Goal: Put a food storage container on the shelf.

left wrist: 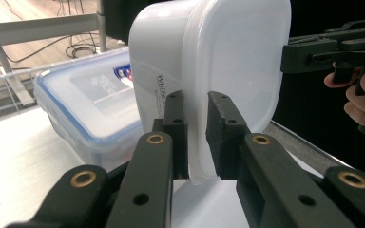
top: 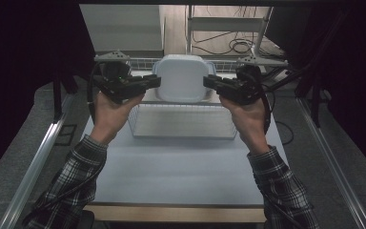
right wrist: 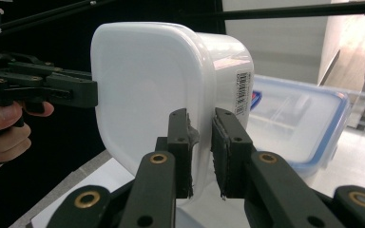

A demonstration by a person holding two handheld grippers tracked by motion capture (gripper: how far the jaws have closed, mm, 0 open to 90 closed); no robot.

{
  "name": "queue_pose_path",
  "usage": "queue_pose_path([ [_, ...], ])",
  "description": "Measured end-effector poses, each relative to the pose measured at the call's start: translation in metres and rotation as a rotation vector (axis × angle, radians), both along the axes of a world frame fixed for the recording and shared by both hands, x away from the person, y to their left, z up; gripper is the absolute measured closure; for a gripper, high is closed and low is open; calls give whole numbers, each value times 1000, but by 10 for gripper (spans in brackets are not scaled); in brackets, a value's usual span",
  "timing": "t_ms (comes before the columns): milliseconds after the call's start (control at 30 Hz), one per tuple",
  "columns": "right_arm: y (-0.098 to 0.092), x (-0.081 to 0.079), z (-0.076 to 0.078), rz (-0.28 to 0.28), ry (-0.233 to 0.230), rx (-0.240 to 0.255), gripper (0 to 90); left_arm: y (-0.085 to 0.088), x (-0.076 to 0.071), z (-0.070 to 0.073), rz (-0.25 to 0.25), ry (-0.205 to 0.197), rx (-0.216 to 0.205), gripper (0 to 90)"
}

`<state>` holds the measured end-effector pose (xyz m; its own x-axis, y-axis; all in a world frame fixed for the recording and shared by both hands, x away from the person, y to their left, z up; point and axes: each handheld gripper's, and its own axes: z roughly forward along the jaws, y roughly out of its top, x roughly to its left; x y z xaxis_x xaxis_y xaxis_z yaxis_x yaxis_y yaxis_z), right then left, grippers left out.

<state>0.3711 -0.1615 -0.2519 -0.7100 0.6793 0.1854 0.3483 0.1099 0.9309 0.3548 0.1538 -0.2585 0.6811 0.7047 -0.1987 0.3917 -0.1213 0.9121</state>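
Two hand-held grippers, left (top: 153, 82) and right (top: 209, 83), each clamped on the white tub's (top: 180, 78) rim.

sleeves: dark-and-light plaid flannel sleeves (top: 78, 174) on both forearms, cuffs at the wrists
left gripper (left wrist: 197, 137): matte black body, two flat black jaws with brass-ringed pivot holes and small screw holes
right gripper (right wrist: 202, 142): same black build, worn rubbery pads
cables: black cable (top: 91, 90) looping from each gripper
top plates: grey three-cornered plate (top: 112, 56)

White desk (top: 181, 167) carries a wire basket (top: 182, 121) near its far edge and a blue-rimmed lidded box (left wrist: 83, 102) beside it.
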Motion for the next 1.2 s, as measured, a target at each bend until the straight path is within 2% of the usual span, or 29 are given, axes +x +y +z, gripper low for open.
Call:
queue_pose_path([
  [300,1,20,13,-25,5,-8,772,-5,21,11,16,14,0,790],
  [600,1,38,13,-38,39,-10,769,-6,38,8,23,50,-14,781],
  [767,1,45,14,-44,54,-3,767,-6,47,6,26,73,-39,775],
  [967,1,50,14,-44,68,6,736,-5,51,6,14,74,-58,741],
  [1200,6,55,14,-57,58,-15,692,-9,54,9,18,67,-47,666],
])
